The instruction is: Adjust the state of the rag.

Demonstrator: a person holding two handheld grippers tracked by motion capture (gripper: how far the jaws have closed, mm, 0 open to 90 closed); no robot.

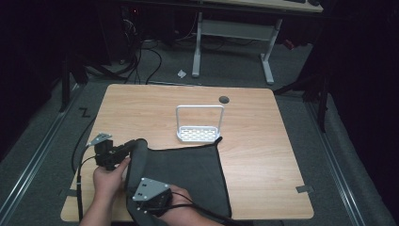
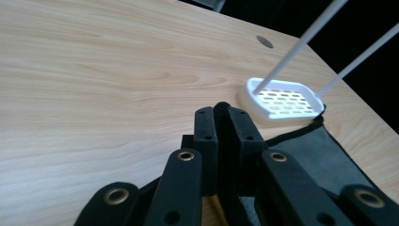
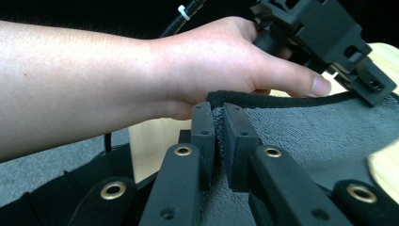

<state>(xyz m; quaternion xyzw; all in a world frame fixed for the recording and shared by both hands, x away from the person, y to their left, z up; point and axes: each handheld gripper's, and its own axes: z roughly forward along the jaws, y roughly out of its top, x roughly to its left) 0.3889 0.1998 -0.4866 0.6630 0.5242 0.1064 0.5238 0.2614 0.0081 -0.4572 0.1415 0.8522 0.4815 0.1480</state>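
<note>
Black jaws of the right gripper (image 3: 217, 123) pinch the bound edge of a grey cloth (image 1: 188, 172), a soft napped towel with dark piping that lies on the near part of the wooden table (image 1: 263, 141), its near-left side lifted off the wood. Pressed together on another stretch of that piped edge, the left gripper (image 2: 221, 123) holds the cloth too, gripped by the person's left hand (image 3: 211, 61). Touching the cloth's far corner stands a white rack (image 1: 199, 133), a perforated oval base with a thin wire hoop rising upright from it.
</note>
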